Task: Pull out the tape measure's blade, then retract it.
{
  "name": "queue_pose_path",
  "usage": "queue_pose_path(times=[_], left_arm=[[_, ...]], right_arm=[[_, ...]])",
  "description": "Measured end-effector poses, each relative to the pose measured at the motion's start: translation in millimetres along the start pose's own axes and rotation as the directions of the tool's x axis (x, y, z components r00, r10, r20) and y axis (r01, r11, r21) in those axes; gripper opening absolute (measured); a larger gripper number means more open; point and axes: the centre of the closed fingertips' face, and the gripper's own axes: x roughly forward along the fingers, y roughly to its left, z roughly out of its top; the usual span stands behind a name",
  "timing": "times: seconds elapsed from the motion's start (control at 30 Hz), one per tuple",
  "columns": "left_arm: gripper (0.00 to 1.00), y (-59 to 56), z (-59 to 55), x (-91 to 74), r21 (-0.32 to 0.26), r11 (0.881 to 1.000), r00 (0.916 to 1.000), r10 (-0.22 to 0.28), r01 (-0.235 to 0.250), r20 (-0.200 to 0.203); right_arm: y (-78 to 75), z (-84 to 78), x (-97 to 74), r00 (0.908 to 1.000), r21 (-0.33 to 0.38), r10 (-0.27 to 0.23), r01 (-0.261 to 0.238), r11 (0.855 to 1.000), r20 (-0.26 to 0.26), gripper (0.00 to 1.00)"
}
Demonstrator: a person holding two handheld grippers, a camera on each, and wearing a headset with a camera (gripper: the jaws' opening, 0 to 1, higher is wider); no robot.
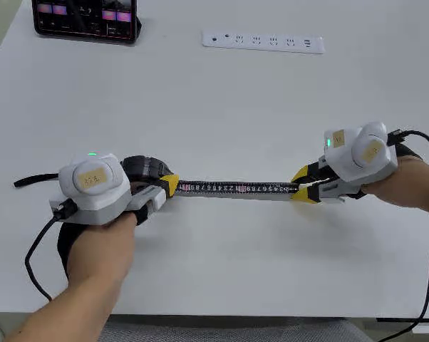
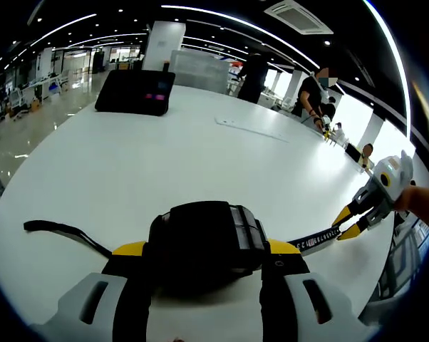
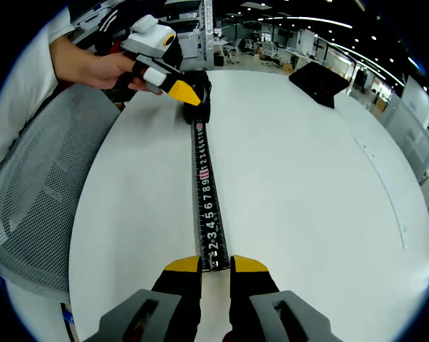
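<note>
Head view: my left gripper is clenched around the black tape measure case, which rests on the white table. My right gripper pinches the tip of the blade. The blade runs out of the case and lies flat along the tabletop between my grippers, numbers facing up.

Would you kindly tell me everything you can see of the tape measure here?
The tape measure has a black case, clamped between the yellow tips of the left tongs. Its blade, black with white numerals and a red mark, stretches out straight over the white table, its end pinched by the right tongs. A black strap trails from the case on the table.
</note>
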Motion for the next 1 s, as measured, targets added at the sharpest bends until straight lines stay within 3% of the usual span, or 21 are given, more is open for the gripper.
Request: queue_pose_path(times=[1.0], left_arm=[[0.58, 1.1, 0.5, 1.3, -0.026, 0.999, 0.9996, -0.027, 0.027, 0.000]], right_arm=[[2.8, 45.0, 25.9, 0.9975, -0.010, 0.035, -0.035, 0.999, 0.062, 0.11]])
